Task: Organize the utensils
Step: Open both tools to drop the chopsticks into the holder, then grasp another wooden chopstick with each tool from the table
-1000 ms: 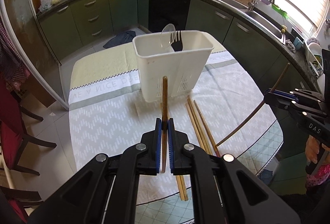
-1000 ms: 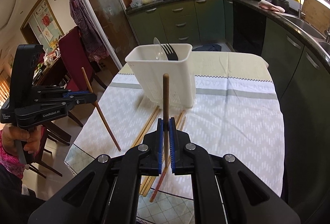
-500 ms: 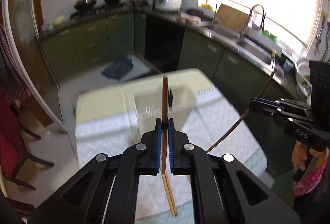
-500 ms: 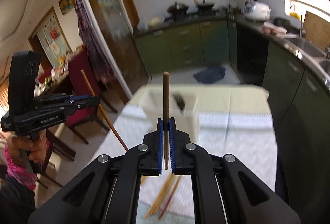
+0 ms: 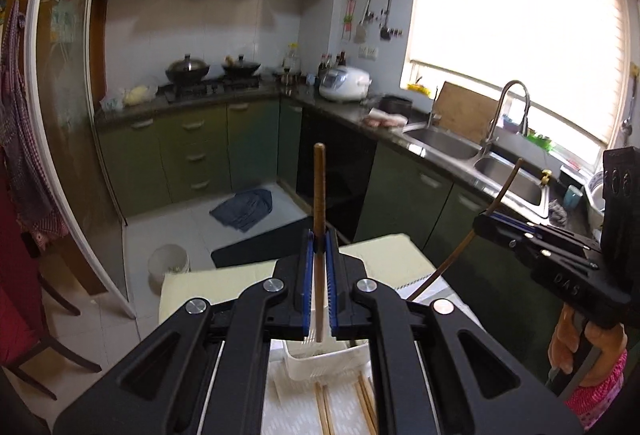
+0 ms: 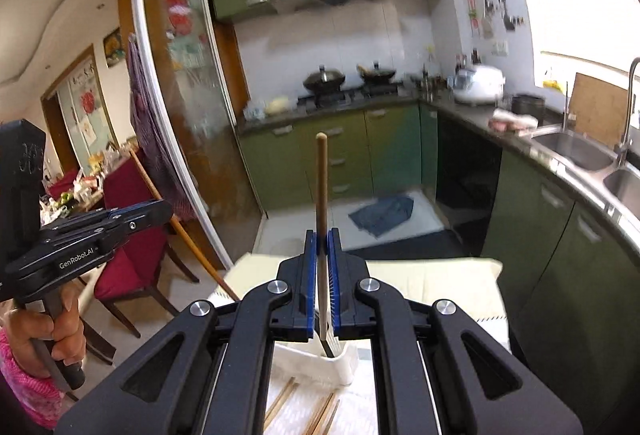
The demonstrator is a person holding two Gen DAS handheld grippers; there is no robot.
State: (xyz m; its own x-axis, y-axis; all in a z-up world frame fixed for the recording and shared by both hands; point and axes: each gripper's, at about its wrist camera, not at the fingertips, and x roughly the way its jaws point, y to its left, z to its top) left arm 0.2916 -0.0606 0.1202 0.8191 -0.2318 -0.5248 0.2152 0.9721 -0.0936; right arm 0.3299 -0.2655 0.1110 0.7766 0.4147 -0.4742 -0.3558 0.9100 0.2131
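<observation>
My left gripper (image 5: 319, 241) is shut on a brown chopstick (image 5: 319, 187) that stands upright, its lower end over the white utensil holder (image 5: 316, 363). My right gripper (image 6: 321, 241) is shut on another brown chopstick (image 6: 321, 179), also upright, its lower end over the same holder (image 6: 312, 359), which holds a black fork. Each gripper shows in the other's view: the right one (image 5: 482, 223) at the right, the left one (image 6: 166, 209) at the left. Several loose chopsticks (image 5: 324, 409) lie on the tablecloth in front of the holder, also in the right wrist view (image 6: 320, 413).
The table (image 6: 448, 275) has a pale patterned cloth. Green kitchen cabinets (image 5: 192, 155), a stove with pans, a sink (image 5: 444, 143) and a rice cooker ring the room. A red chair (image 6: 132, 235) stands at the left. A cloth and a small bin (image 5: 168, 265) are on the floor.
Both grippers have tilted up and risen with their chopsticks. The holder has dropped from mid-frame to the bottom of both views, and the chopsticks' lower ends now hang over it.
</observation>
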